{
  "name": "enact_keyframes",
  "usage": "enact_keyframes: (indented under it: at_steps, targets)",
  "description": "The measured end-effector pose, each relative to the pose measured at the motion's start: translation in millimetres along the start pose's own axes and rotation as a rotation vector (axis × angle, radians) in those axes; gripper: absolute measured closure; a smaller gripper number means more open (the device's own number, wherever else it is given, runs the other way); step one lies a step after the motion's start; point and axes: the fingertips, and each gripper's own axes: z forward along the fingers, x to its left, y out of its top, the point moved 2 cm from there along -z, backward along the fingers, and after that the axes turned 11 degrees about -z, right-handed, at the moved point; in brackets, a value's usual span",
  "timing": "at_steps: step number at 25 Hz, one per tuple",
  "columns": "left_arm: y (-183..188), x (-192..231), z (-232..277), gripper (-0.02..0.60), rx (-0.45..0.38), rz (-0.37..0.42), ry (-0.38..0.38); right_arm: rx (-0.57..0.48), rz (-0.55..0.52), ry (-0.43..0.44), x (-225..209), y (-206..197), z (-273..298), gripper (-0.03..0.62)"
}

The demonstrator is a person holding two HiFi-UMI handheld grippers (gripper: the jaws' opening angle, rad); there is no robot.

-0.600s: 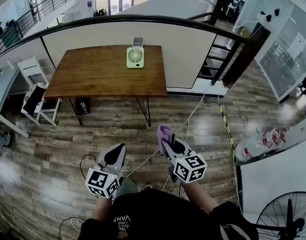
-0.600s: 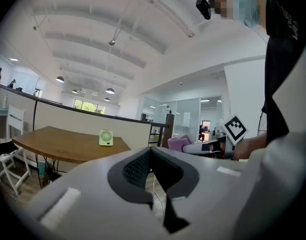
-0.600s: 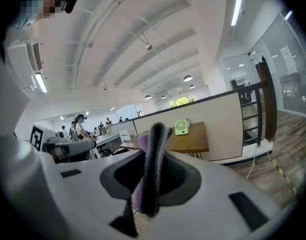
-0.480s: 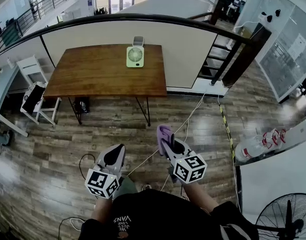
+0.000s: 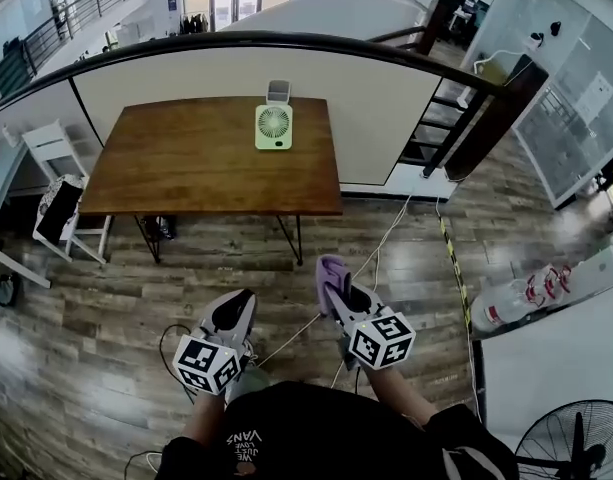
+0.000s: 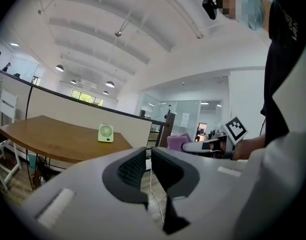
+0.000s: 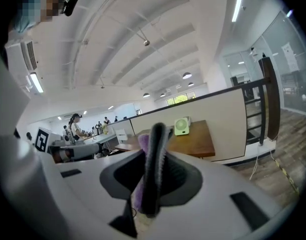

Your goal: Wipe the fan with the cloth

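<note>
Head view: bare plank floor (image 5: 216, 258) lies open between the person and the rectangular wooden table (image 5: 166, 173). The pale green, square-framed fan (image 5: 273, 126) stands upright at the table's far edge, by the partition wall (image 5: 366, 98). Left gripper (image 5: 240, 300) and right gripper (image 5: 335, 288) are well short of the table.

Left gripper view: ribbed dark pads (image 6: 135, 166) pressed almost together, nothing between. Fan far off on the tabletop.

Right gripper view: jaws pinch the fuzzy purple cloth (image 7: 141, 156), folded upright.
</note>
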Motion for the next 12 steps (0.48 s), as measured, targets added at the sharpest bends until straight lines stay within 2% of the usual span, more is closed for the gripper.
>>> enact_keyframes:
  at_steps: [2,5,12]
  targets:
    - [8.5,19.1,7.0,0.560,0.015,-0.007,-0.013,0.005,0.009,-0.011,-1.3,4.9,20.7,0.510]
    - [26.0,52.7,18.9,0.482,0.042,-0.011,-0.029,0.001,0.015,-0.034,-2.6,18.0,55.7,0.510]
    - [63.6,120.2,45.5,0.476,0.090,0.005,-0.087,-0.016,0.074,-0.101,-3.7,36.7,123.6,0.510]
